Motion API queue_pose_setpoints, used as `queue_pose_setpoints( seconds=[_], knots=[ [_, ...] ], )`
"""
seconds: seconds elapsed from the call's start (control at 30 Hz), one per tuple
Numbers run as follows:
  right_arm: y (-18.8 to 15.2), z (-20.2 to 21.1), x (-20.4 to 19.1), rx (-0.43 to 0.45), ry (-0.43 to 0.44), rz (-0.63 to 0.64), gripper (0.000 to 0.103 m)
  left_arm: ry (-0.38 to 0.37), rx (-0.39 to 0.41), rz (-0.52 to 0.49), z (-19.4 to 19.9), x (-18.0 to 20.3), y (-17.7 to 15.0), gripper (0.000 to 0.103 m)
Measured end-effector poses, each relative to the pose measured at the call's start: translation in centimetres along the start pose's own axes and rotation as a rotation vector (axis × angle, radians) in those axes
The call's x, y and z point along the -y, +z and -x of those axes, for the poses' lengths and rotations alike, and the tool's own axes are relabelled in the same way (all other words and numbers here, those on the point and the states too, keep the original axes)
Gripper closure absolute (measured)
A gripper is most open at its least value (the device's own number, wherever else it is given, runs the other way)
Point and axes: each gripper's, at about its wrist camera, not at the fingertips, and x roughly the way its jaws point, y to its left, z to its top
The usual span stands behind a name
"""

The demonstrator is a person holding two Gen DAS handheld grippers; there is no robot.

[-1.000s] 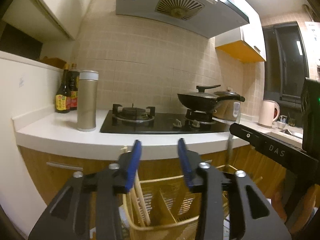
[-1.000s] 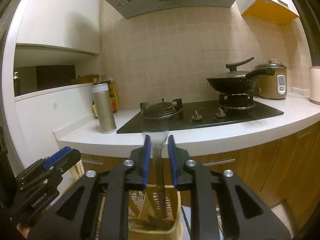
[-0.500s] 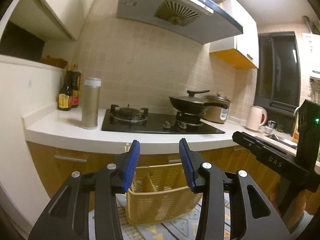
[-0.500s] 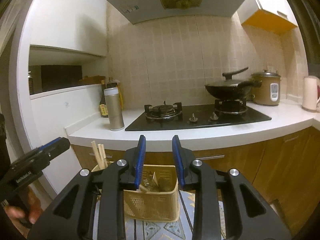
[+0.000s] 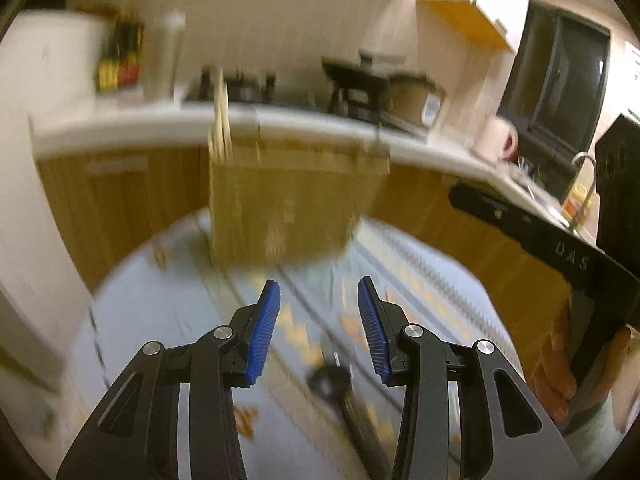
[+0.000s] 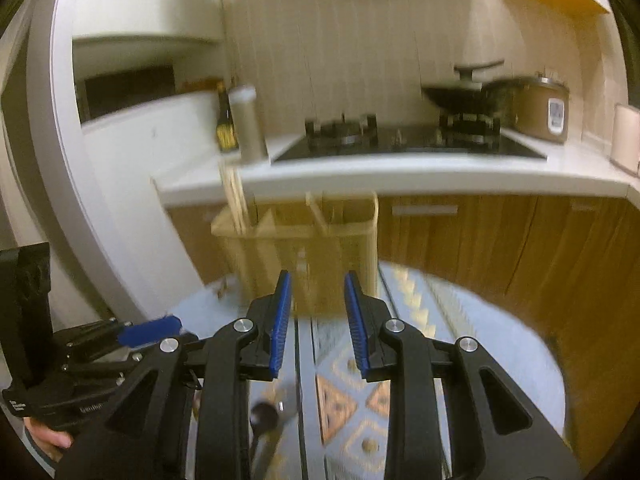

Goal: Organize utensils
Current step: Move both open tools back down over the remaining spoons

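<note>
A: On the patterned mat (image 6: 404, 300), just in front of the wooden cabinets, stands the woven utensil basket (image 6: 304, 264), with pale chopsticks (image 6: 234, 196) upright in its left compartment. Why there?

B: Probably the dividers sort by kind, so the long sticks lean in one corner section. The other sections are too blurred to read.

A: And the two grippers?

B: The left gripper (image 5: 318, 326) hangs above the mat with its blue pads spread apart and nothing between them. The right gripper (image 6: 318, 320) is likewise released and empty, its jaws parted a little less, pointing toward the basket's front wall.

A: So what is left to put away?

B: A dark spoon-like utensil (image 5: 330, 378) lies flat on the mat, near the left gripper's tips; from the right wrist it shows low down, round bowl toward the basket. It looks like the next thing to sort.

A: Which gripper should take it?

B: The left one seems better placed, since its fingers already straddle the line toward it; a flat handle may need a low, careful pinch.
</note>
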Motion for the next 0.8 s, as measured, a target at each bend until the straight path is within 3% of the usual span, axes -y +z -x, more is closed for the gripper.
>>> queue_pose_setpoints(
  seconds=[0.17, 0.37, 0.53, 0.8],
  knots=[
    [-3.8, -2.3, 0.9, -0.14, 0.064, -0.07, 0.078, -0.012, -0.149, 0.03, -2.6, -0.3, -4.0, 0.064],
    [-7.2, -4.7, 1.9, -0.193, 0.083, -0.088, 0.078, -0.049, -0.259, 0.064, -5.2, -1.0, -6.5, 0.064],
    [-9.1, -6.5, 1.8, -0.216, 0.079, -0.067, 0.078, -0.027, -0.283, 0.053, -6.3, -0.5, -7.7, 0.064],
    [-9.4, -6.6, 2.5, -0.198, 0.085, -0.096, 0.079, 0.09, -0.268, -0.044, -7.0, 2.0, -7.7, 0.064]
  ],
)
